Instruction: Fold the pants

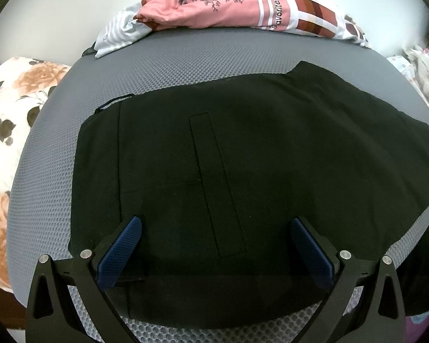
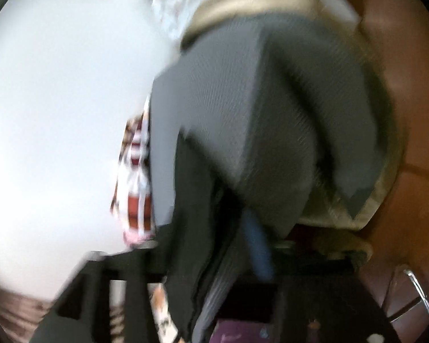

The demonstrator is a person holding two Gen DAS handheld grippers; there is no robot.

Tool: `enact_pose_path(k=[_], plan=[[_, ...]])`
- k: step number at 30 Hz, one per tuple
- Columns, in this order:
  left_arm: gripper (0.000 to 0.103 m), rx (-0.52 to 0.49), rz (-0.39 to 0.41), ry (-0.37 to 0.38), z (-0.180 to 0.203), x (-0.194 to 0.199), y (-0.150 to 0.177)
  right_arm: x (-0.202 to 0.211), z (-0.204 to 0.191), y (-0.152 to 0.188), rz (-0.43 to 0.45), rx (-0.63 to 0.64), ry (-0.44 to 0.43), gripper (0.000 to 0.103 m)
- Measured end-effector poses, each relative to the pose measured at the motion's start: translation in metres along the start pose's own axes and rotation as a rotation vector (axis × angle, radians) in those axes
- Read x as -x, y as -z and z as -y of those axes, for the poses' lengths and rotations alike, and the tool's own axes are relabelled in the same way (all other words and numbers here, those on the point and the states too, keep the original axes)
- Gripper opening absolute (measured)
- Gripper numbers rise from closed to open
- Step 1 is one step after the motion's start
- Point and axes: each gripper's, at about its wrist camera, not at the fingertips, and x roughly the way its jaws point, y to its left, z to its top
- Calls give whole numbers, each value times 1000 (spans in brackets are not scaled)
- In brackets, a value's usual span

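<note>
On the grey mesh pad (image 1: 57, 154) the black pants (image 1: 243, 157) lay flat; our left tool (image 1: 216, 253) hovered spread above them, gripping nothing. Our right tool's state we could not tell through blur; a careless grab could rumple the fold.

Left wrist view sharp, evenly lit, fisheye bending at edges. Right wrist view heavily motion-blurred, white glare at left.

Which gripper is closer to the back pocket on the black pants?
Left. The left gripper hangs open right over the back pocket. The right gripper is off at the black pants' edge, view blurred.
</note>
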Motion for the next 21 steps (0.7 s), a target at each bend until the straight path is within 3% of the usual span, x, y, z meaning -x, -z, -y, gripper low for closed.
enact_pose_path(k=[4,6,8,9,11,13,18,21], plan=[[103,5,10,-2,0,0,1,-2,6,-6,-33,-26,46,64],[103,10,12,-3,-1,0,1,-15,0,-4,-65,-9,20,64],[103,13,10,-7,-1,0,0,-26,-8,-4,-92,16,22,59],[103,13,9,-8,-1,1,0,-33,-12,-3,-110,25,17,45],[103,14,7,-16,0,2,-1,-37,-19,1,-121,48,55,39],[103,21,11,-41,1,6,-3,-35,-27,5,-111,98,119,16],[103,40,130,-29,13,45,-12,-22,-40,11,-75,161,71,13],[103,25,215,-5,30,71,-16,-27,-48,11,-71,210,89,14]])
